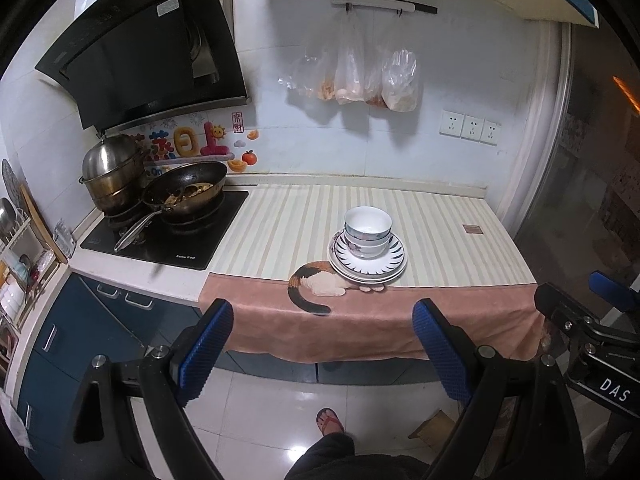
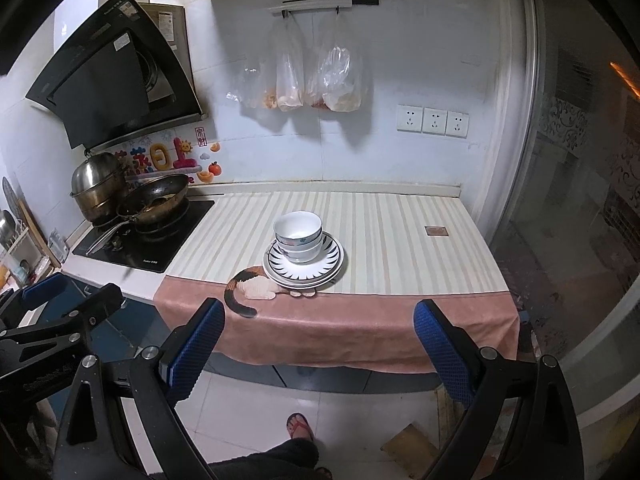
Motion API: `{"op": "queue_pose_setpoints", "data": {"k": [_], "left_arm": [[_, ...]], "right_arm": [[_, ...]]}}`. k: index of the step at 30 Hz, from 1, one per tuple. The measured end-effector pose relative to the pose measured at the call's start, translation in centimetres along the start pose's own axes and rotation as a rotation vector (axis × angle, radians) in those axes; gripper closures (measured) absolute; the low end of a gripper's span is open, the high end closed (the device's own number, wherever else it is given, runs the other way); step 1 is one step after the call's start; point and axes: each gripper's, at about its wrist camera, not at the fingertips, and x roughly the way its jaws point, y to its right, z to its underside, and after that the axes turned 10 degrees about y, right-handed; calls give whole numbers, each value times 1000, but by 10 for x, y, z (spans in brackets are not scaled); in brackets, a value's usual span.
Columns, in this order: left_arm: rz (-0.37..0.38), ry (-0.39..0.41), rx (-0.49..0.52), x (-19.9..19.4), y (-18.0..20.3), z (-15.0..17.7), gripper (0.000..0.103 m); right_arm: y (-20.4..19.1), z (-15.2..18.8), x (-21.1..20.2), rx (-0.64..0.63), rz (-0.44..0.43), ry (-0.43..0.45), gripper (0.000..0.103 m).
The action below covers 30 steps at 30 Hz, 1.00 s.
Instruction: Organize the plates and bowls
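Hovering with my left gripper (image 1: 322, 334) and right gripper (image 2: 320, 334) both spread wide and empty, bowls (image 1: 368, 230) nested on plates (image 1: 366, 266) well ahead, I'd grab these heavy, slippery, breakable things by the rim.

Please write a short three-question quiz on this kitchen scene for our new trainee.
1. True or false: the bowls sit nested on top of the plates.
2. Which item is on the stove? A. the wok B. a kettle C. a toaster
3. Fill in: the jaws of the left gripper stand ____.

Key: 1 true; 2 A; 3 open, holding nothing.
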Motion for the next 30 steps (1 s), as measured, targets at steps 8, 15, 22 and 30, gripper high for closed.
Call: {"op": "queue_pose_setpoints", "data": {"k": [8,15,22,30], "left_arm": [[-4,5,2,-2,1,0,11],[-10,7,4,-4,2,2,11],[-11,8,4,-5,2,2,11],[-6,5,0,-6,3,1,11]], "right_arm": [[-1,-2,-2,3,-3,10,5],[-2,-1,-2,1,-8,17,5],[0,-3,-3,6,2,25,5],[0,-3,-3,6,12,27,5]]}}
